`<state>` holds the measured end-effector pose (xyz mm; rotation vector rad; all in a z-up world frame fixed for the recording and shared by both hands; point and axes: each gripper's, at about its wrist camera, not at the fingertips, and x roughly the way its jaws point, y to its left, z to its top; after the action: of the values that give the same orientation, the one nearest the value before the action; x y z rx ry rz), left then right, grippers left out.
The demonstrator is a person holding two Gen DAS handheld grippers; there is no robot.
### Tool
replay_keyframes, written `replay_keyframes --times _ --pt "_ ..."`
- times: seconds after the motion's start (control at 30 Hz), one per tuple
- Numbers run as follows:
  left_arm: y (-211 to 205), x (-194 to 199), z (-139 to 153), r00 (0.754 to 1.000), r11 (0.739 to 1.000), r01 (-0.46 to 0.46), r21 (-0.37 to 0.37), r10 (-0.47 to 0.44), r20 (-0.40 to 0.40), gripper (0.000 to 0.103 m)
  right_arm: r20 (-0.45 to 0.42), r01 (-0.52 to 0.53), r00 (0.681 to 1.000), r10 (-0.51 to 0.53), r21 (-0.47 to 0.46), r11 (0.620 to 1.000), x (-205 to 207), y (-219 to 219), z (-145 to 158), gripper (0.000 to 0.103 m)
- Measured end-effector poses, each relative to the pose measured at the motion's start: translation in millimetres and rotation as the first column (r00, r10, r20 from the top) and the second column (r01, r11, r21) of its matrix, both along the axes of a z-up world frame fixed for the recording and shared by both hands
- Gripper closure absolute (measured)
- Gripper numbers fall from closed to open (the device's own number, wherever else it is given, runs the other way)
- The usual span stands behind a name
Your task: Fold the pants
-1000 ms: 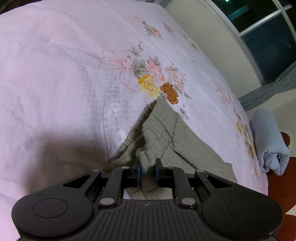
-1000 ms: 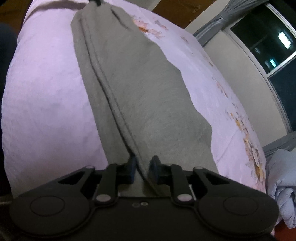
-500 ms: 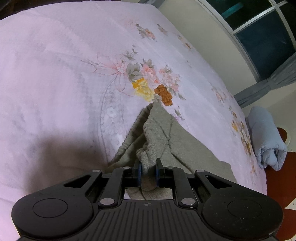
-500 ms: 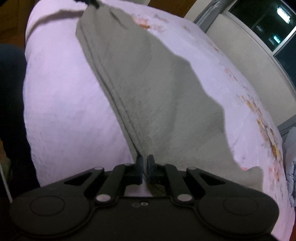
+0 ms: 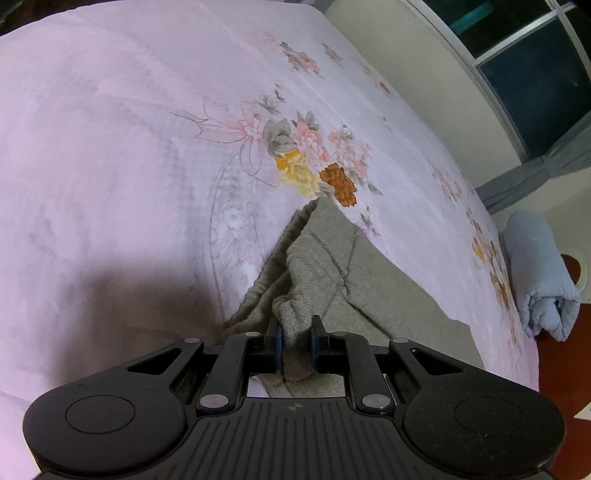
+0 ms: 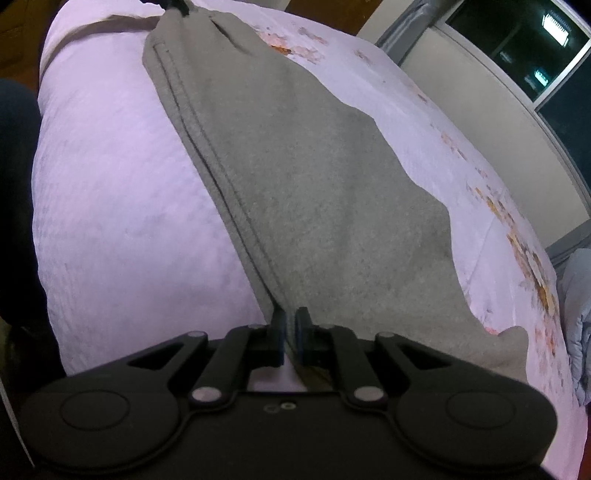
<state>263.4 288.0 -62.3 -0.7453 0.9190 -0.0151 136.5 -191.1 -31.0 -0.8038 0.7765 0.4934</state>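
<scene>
Grey knit pants (image 6: 314, 192) lie stretched across a pink floral bedsheet (image 5: 110, 147). In the left wrist view my left gripper (image 5: 294, 325) is shut on the ribbed waistband end of the pants (image 5: 332, 273), which bunches up between the fingers. In the right wrist view my right gripper (image 6: 290, 317) is shut on the seamed edge of the pants at the near end. The far end of the pants is held at the top of that view by the other gripper (image 6: 173, 5), mostly out of frame.
A rolled light-blue blanket (image 5: 539, 273) lies at the bed's right edge, also in the right wrist view (image 6: 580, 325). Dark windows (image 5: 535, 66) and grey curtains line the wall beyond. The bed's near edge drops off at the left (image 6: 40, 110).
My right gripper closed onto the pants' seamed edge and the cloth pulled taut and lifted. The left gripper kept its hold and moved slightly.
</scene>
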Motion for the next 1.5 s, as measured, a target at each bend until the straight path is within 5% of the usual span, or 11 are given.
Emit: replay_keyframes --times 0.07,0.17,0.2,0.37,0.47,0.57,0.67,0.73,0.97,1.37,1.5 --pt "-3 -5 4 1.000 1.000 -0.020 0.024 0.020 -0.001 0.071 0.065 -0.034 0.997 0.037 -0.050 0.998 -13 2 1 0.097" --pt "-12 -25 24 0.998 0.984 -0.067 0.163 0.063 0.031 0.015 0.150 0.030 0.988 -0.032 0.019 0.999 -32 -17 26 0.048" --pt "-17 -33 31 0.996 0.974 -0.086 0.210 0.076 0.053 0.013 0.164 0.064 0.984 -0.077 0.081 0.995 -40 -30 37 0.032" --pt "-67 -69 55 0.985 0.957 -0.090 0.275 0.044 0.169 0.013 0.156 0.307 0.911 -0.383 0.365 0.879 -60 -109 76 0.024" --pt "-117 -80 56 0.975 0.964 -0.066 0.256 0.008 0.224 0.013 0.007 0.472 0.799 -0.601 0.613 0.634 -55 -178 88 0.008" --pt "-173 -79 48 0.968 0.972 0.008 0.233 -0.066 0.241 0.013 -0.252 0.566 0.650 -0.717 0.791 0.234 -50 -261 83 0.007" --pt "-239 -73 42 0.954 0.954 0.116 0.276 -0.184 0.235 0.013 -0.447 0.556 0.557 -0.700 0.827 -0.086 -47 -328 67 0.034" --pt "-277 -71 39 0.941 0.937 0.149 0.316 -0.233 0.245 0.013 -0.506 0.552 0.503 -0.700 0.812 -0.190 -42 -357 57 0.046" --pt "-306 -54 19 0.970 0.912 0.082 0.401 -0.165 0.177 0.013 -0.600 0.560 0.422 -0.679 0.762 -0.326 -23 -404 29 0.066" --pt "-317 -43 5 0.975 0.853 0.085 0.515 -0.178 0.134 0.012 -0.687 0.553 0.368 -0.626 0.703 -0.446 17 -432 -10 0.078" --pt "-321 -43 2 0.970 0.836 0.104 0.539 -0.204 0.130 0.008 -0.697 0.574 0.357 -0.622 0.689 -0.443 29 -433 -15 0.085"
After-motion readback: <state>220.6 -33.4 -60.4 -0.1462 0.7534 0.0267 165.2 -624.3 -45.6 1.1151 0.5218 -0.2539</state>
